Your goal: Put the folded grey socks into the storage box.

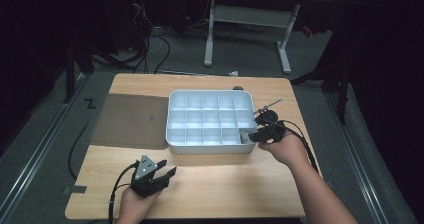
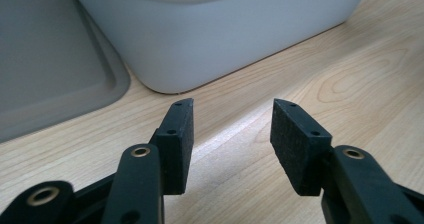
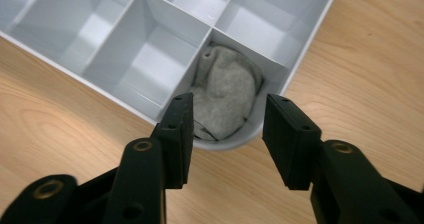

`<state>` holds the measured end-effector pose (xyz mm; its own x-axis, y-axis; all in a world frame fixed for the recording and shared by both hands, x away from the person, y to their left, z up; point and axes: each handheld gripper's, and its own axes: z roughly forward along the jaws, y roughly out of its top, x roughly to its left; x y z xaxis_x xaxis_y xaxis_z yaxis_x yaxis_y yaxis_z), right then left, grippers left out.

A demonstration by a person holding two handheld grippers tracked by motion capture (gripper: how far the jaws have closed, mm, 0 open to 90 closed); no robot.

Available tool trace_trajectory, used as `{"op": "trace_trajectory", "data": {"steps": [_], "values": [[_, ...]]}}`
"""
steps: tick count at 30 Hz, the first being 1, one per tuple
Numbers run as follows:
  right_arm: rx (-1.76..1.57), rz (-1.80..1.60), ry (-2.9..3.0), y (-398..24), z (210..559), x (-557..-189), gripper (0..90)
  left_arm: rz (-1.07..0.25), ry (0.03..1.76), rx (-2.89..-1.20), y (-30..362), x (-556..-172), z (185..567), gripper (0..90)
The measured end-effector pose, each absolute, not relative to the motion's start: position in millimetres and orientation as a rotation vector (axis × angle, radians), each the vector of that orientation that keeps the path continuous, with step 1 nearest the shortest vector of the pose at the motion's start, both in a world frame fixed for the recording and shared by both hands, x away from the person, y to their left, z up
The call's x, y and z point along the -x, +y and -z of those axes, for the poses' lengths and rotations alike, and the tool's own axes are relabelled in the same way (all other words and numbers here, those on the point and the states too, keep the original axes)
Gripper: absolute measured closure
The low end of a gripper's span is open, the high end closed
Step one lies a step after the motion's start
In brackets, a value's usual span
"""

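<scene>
A white divided box (image 1: 175,96) stands mid-table, its rim (image 3: 300,59) close under the right gripper view. A grey balled sock (image 3: 220,94) lies in its near right corner compartment (image 1: 246,136). My right gripper (image 1: 252,136) hovers at that corner, open, its jaws (image 3: 227,134) apart above the sock with nothing between the pads. My left gripper (image 1: 162,170) rests near the table's front left, open and empty (image 2: 232,129), pointing at the box's front wall (image 2: 225,39).
A grey flat lid (image 1: 130,121) lies left of the box, its edge (image 2: 55,79) near the left gripper. A small dark tool (image 1: 267,115) lies by the box's right side. Bare wood (image 1: 225,184) spans the table's front.
</scene>
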<state>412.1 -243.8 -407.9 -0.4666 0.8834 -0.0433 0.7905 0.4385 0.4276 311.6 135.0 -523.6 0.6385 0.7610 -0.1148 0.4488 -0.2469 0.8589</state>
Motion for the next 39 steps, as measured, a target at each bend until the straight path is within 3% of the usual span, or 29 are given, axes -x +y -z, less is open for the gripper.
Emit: {"op": "trace_trajectory", "data": {"steps": [21,39], "values": [[-1.373,-0.885,2.255,-274,465,-344,56.1,-0.406,0.927,-1.901,125,-306,522,49.2],[-1.276,-1.111,2.092,-270,514,-295,49.5,-0.398,0.906,-1.929,115,-301,526,48.9]]}}
